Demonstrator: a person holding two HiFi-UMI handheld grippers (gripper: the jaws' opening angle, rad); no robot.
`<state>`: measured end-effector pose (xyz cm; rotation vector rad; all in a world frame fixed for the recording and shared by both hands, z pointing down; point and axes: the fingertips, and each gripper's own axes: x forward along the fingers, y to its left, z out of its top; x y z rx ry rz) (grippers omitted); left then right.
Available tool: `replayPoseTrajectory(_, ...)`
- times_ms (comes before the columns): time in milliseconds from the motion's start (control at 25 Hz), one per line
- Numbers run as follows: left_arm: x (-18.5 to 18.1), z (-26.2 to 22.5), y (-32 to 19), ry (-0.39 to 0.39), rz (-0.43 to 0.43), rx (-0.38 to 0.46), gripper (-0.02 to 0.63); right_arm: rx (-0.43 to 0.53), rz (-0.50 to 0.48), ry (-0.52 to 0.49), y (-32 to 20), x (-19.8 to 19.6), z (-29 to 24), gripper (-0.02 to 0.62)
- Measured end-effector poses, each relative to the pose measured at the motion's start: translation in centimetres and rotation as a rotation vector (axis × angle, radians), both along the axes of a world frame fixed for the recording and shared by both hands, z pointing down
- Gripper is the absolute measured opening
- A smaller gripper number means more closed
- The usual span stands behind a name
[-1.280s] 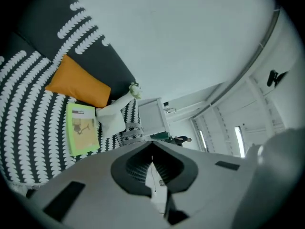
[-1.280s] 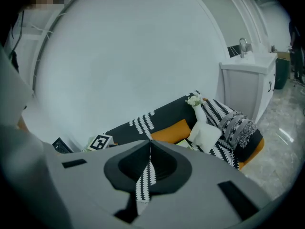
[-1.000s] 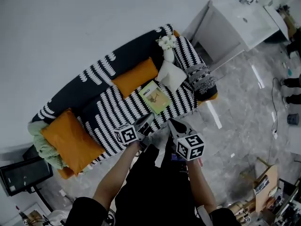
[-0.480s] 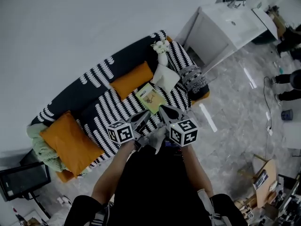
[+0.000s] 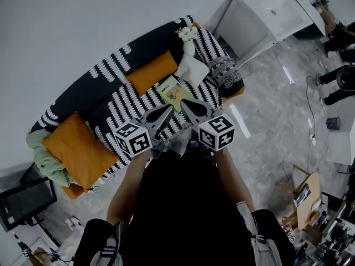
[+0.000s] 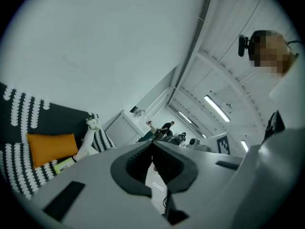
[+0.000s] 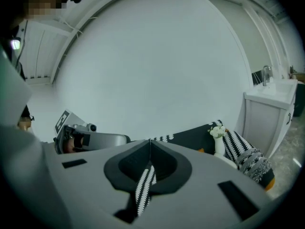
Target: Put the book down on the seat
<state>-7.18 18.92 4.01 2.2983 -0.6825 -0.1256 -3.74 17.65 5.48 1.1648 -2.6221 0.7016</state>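
Observation:
The green-covered book (image 5: 173, 91) lies flat on the striped seat of the sofa (image 5: 119, 112), between an orange cushion (image 5: 151, 72) and a white cloth (image 5: 191, 70). Neither gripper touches it. My left gripper (image 5: 166, 111) and right gripper (image 5: 186, 103) hover side by side above the seat's front edge, both shut and empty. In the left gripper view the jaws of the left gripper (image 6: 152, 142) meet at the tip, and the book (image 6: 64, 165) shows far off at the left. The right gripper (image 7: 150, 140) is tilted up toward the wall, its jaws also closed together.
A white vase with flowers (image 5: 187, 37) stands at the sofa's right end. A large orange cushion (image 5: 77, 157) and green cloth (image 5: 41, 159) fill the left end. A white sink cabinet (image 5: 266, 15) stands to the right, a monitor (image 5: 25, 201) at lower left, and people's legs (image 5: 338, 87) at far right.
Both grippers have lifted back from the sofa and come closer together, tips now pointing upward. The book stays where it lay on the seat.

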Motion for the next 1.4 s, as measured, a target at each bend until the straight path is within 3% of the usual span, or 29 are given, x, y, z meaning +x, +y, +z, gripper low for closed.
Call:
replayPoseTrajectory(440,0.0,-1.8,2.1,-0.077,0.023,0.102,0.014,0.046,-0.073,-0.022,2.8,-0.1,-1.5,0.015)
replayPoseTrajectory(1400,0.8,-1.1,3.0,-0.151,0.044,0.123,0.014,0.041,-0.044,-0.029,4.1,0.8,-1.1,0.015)
